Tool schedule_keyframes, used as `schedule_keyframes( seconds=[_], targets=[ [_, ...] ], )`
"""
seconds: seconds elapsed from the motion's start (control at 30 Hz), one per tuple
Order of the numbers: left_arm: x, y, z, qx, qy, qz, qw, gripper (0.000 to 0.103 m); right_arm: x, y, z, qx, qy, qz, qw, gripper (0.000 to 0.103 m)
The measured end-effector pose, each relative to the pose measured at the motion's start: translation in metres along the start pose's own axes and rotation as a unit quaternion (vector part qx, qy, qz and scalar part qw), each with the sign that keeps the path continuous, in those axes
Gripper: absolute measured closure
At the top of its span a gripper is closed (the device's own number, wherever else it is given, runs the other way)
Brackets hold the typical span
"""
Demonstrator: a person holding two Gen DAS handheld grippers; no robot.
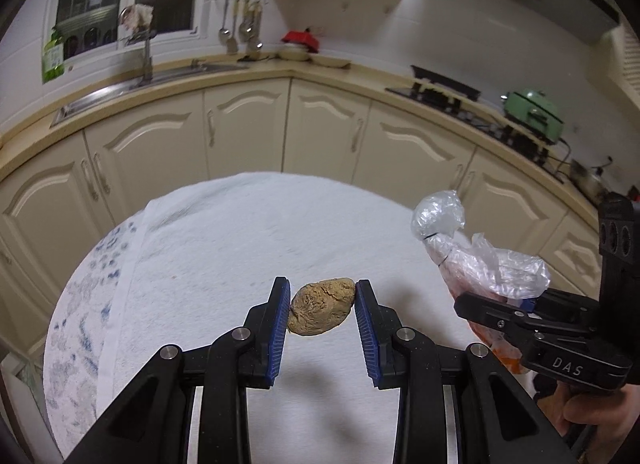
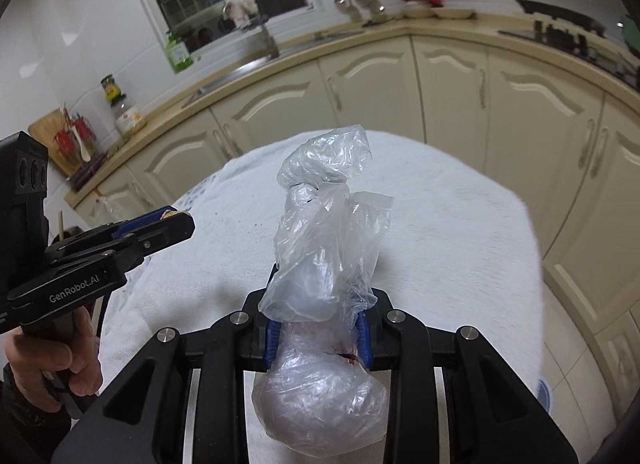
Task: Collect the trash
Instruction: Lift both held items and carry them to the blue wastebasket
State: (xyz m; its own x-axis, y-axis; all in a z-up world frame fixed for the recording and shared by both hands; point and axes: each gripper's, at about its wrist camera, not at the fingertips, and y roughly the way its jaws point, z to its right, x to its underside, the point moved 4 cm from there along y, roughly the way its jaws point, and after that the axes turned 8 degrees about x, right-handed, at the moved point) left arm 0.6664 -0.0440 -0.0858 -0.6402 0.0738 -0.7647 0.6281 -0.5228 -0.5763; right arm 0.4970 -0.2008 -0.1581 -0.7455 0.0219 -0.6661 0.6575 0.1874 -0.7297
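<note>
My left gripper [image 1: 322, 296] is shut on a brown crumpled paper wad [image 1: 321, 312], held between the blue pads above the white towel-covered table [image 1: 224, 248]. My right gripper [image 2: 318, 324] is shut on a clear plastic bag [image 2: 324, 232], which sticks up past the fingers and bulges below them. The bag [image 1: 480, 260] and the right gripper [image 1: 520, 304] also show at the right of the left wrist view. The left gripper [image 2: 168, 219] shows at the left of the right wrist view with the wad's edge [image 2: 173, 215] between its tips.
Cream kitchen cabinets [image 1: 248, 123] curve behind the table. A sink and tap [image 1: 146, 63] are on the counter at the left, a stove [image 1: 444, 91] and a green appliance [image 1: 534, 111] at the right. A patterned cloth [image 1: 80, 304] lies under the towel at the left.
</note>
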Motion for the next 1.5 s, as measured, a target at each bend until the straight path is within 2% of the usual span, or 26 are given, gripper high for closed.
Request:
schedule_keyframes(
  seconds=[0.23, 0.43, 0.63, 0.87, 1.03, 1.17, 1.27, 1.5],
  targets=[
    [-0.003, -0.017, 0.061, 0.035, 0.04, 0.024, 0.9983, 0.074, 0.001, -0.057, 0.035, 0.034, 0.033, 0.049, 0.998, 0.073],
    [-0.002, -0.019, 0.112, 0.079, 0.071, 0.038, 0.9936, 0.074, 0.008, -0.108, 0.082, 0.077, 0.076, 0.087, 0.99, 0.073],
    [0.006, -0.013, 0.157, 0.119, 0.099, 0.043, 0.987, 0.074, 0.028, -0.158, 0.133, 0.133, 0.126, 0.11, 0.977, 0.073],
    [0.016, 0.001, 0.211, 0.177, 0.133, 0.033, 0.9747, 0.074, 0.059, -0.203, 0.182, 0.19, 0.181, 0.124, 0.957, 0.073],
    [0.024, 0.027, 0.244, 0.204, 0.152, 0.006, 0.9671, 0.074, 0.084, -0.215, 0.214, 0.216, 0.215, 0.12, 0.945, 0.073],
    [0.043, 0.061, 0.267, 0.215, 0.163, -0.037, 0.9622, 0.074, 0.11, -0.21, 0.242, 0.227, 0.248, 0.105, 0.936, 0.073],
    [0.053, 0.091, 0.283, 0.217, 0.169, -0.076, 0.9584, 0.074, 0.129, -0.198, 0.263, 0.234, 0.27, 0.086, 0.93, 0.073],
    [0.071, 0.155, 0.315, 0.21, 0.169, -0.155, 0.9504, 0.073, 0.161, -0.161, 0.309, 0.217, 0.324, 0.051, 0.919, 0.073]
  ],
)
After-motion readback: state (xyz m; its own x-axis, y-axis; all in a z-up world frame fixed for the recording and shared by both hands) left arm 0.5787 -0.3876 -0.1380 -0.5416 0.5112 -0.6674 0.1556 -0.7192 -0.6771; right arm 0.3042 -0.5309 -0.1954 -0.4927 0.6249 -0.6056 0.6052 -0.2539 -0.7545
